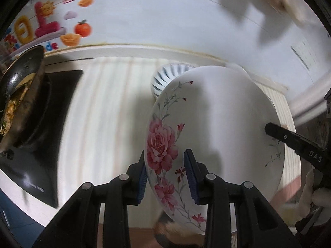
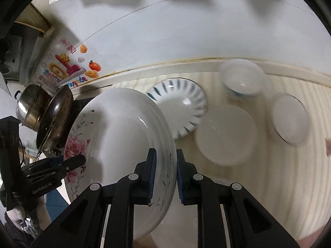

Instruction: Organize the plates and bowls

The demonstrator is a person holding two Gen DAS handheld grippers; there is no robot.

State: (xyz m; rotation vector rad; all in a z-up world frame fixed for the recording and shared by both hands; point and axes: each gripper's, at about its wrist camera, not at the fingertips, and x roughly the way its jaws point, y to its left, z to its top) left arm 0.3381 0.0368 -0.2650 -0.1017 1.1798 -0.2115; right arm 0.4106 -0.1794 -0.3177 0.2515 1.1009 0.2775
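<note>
Tongs both pinching the floral bowl (image 1: 217, 124): left tongs (image 1: 166, 177) on rose-side rim, right tongs (image 2: 164, 177) on opposite rim, bowl tilted above surface (image 2: 269, 175).

White wall (image 2: 186, 31), striped countertop (image 2: 279, 165)

Soft, even indoor light; blurred shadows smear the wall (image 1: 165, 10), motion blur softens the worktop (image 2: 279, 175), edges bulge.
</note>
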